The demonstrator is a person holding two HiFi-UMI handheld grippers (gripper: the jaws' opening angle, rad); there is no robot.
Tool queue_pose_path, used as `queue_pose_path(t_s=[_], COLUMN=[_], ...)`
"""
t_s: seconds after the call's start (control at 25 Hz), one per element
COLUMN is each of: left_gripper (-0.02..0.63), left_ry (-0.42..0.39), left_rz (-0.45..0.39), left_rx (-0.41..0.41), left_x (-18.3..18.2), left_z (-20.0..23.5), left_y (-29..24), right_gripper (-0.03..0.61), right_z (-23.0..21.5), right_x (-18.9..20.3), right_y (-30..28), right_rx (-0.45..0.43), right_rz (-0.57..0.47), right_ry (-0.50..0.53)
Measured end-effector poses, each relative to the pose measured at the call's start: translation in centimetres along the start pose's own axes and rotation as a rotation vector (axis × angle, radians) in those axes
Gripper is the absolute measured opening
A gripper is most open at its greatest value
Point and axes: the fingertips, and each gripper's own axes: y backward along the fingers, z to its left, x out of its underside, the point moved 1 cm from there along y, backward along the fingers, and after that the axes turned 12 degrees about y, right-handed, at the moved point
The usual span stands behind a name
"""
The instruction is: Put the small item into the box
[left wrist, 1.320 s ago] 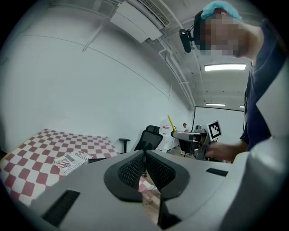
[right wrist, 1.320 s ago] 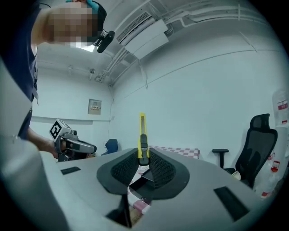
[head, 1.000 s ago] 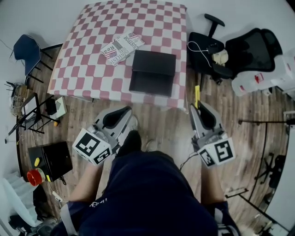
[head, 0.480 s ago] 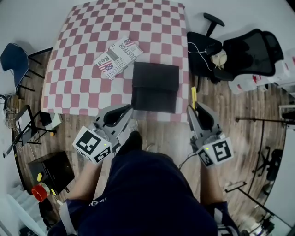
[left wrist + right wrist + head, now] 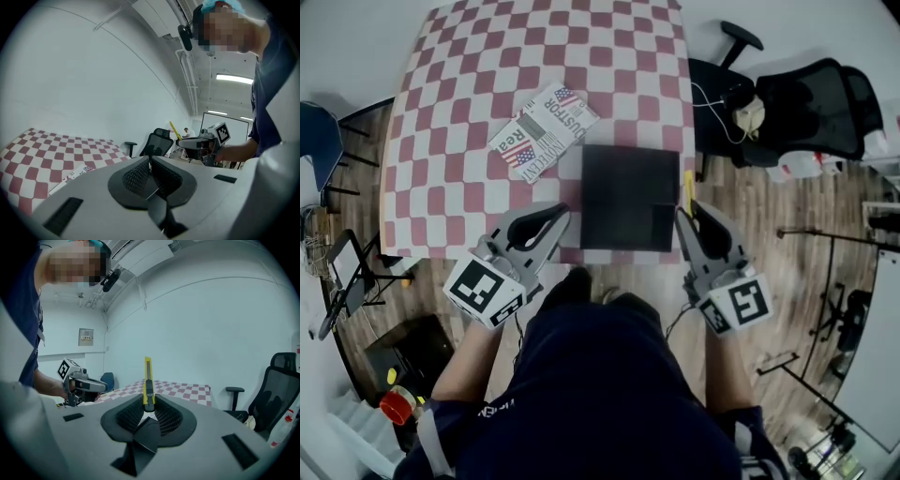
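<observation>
Advanced toward checkered table [image 5: 441, 141], flanking black box [image 5: 628, 197]: right gripper [image 5: 690, 216] clamps yellow utility knife [image 5: 688, 187]; left gripper [image 5: 562, 214] jaws closed, empty.

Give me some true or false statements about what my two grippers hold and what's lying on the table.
1. The right gripper clamps a yellow knife. True.
2. The left gripper holds the magazine. False: its jaws are shut on nothing; the magazine lies on the tablecloth.
3. The black box sits on the checkered tablecloth. True.
4. The knife is inside the box. False: it is clamped in the right gripper.
5. In the head view, the magazine lies right of the box. False: it lies to its left.
</observation>
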Motion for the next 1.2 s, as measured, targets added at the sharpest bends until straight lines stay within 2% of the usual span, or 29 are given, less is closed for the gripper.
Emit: queue_pose_path(t_s=[0.24,0.44,0.56,0.76,0.96,1.2], left_gripper=[0.043,0.043,0.043,0.043,0.043,0.043], left_ry=[0.018,0.039,0.055,0.094,0.131,0.154], left_rz=[0.023,0.039,0.052,0.056,0.045,0.037], left_rx=[0.004,-0.021,-0.058,-0.14,-0.227,-0.281], left_x=[0.2,0.9,1.8,3.2,3.9,4.5], left_z=[1.9,2.3,2.4,2.6,3.4,3.4], left_y=[-1.4,-3.1,-4.2,-5.7,-6.5,-7.5], right_gripper=[0.083,0.083,0.083,0.083,0.083,0.083], right_z=[0.0,-0.5,-0.5,0.4,2.0,4.2], right_x=[1.3,3.0,4.8,8.5,12.7,17.4], right_y=[-2.0,-3.2,-4.1,-5.1,-5.6,-5.8], right_rx=[-0.028,-0.098,-0.165,-0.313,-0.464,-0.627], right_rz=[0.049,0.072,0.107,0.176,0.24,0.309], right_ry=[0.007,0.033,0.084,0.232,0.307,0.435])
